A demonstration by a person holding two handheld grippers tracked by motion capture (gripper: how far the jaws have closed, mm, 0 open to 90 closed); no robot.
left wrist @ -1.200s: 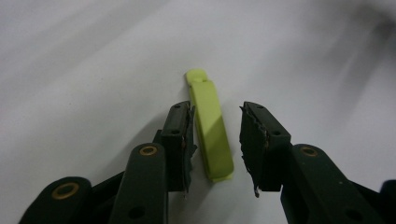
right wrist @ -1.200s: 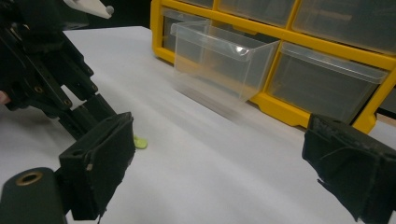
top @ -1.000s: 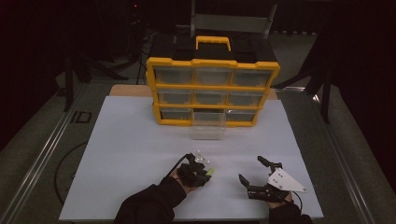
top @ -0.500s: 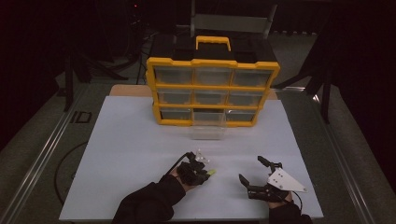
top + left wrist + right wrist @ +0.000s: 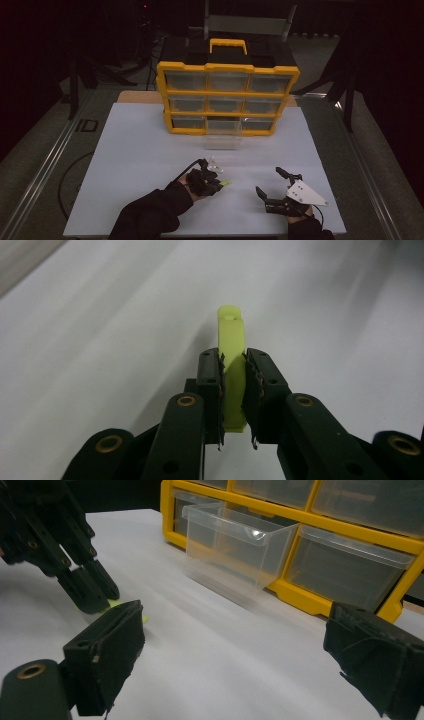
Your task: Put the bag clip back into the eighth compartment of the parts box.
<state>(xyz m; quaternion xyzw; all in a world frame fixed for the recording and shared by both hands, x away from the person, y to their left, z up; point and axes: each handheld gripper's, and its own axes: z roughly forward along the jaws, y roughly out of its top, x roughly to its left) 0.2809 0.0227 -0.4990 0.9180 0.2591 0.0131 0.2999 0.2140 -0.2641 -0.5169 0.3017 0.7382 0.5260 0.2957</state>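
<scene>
Left gripper is clamped tight on a small yellow-green plastic piece, flat and narrow; pads press it from both sides, its far end pokes out past the tips w/ a little notch on top. Jaws have just been closing, the piece between them. In the high view the left gripper sits low over the white table top, yellow-green tip showing at its front, right at the surface; can't tell if it touches.

Right gripper sits well apart to the right, jaws spread wide, nothing between them. From the right gripper view the left gripper is ahead-left w/ the piece at its tips.

Beyond both: clear plastic drawer pulled out of the bottom row of a yellow-framed parts cabinet w/ clear drawers, yellow handle on its black top.
</scene>
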